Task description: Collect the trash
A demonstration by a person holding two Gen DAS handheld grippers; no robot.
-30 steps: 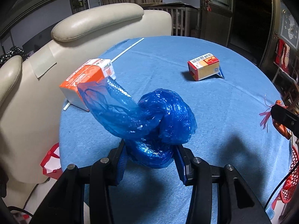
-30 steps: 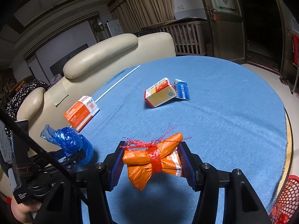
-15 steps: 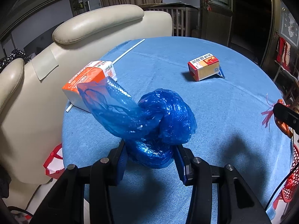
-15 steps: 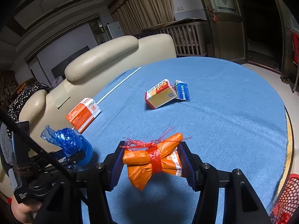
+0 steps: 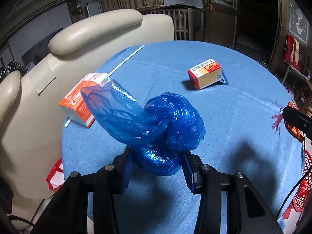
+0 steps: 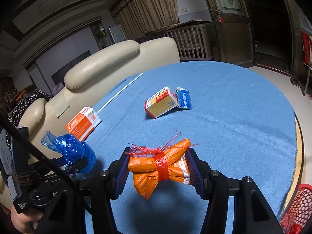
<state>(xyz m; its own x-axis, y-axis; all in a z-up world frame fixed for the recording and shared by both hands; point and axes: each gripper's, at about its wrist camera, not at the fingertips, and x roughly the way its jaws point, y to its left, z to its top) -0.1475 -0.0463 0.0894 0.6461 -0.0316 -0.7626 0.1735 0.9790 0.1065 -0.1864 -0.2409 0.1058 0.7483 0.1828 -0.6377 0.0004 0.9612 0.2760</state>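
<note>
L gripper pinching knotted crinkly blue bag.

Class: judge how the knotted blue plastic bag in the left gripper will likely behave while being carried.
The blue bag, clamped in the left gripper, looks thin and crinkled, so probably light and floppy. Its loose tail juts sideways and may sway. The film looks glossy, so it might slip.

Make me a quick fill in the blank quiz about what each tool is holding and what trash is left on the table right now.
1. The left tool is shut on a knotted ____ plastic bag.
2. The right tool grips an orange wrapper tied with ____ string.
3. The number of cartons lying on the blue tablecloth is ____.
4. The long white straw lies nearest the ____ sofa.

Missing words: blue; red; two; cream
</note>
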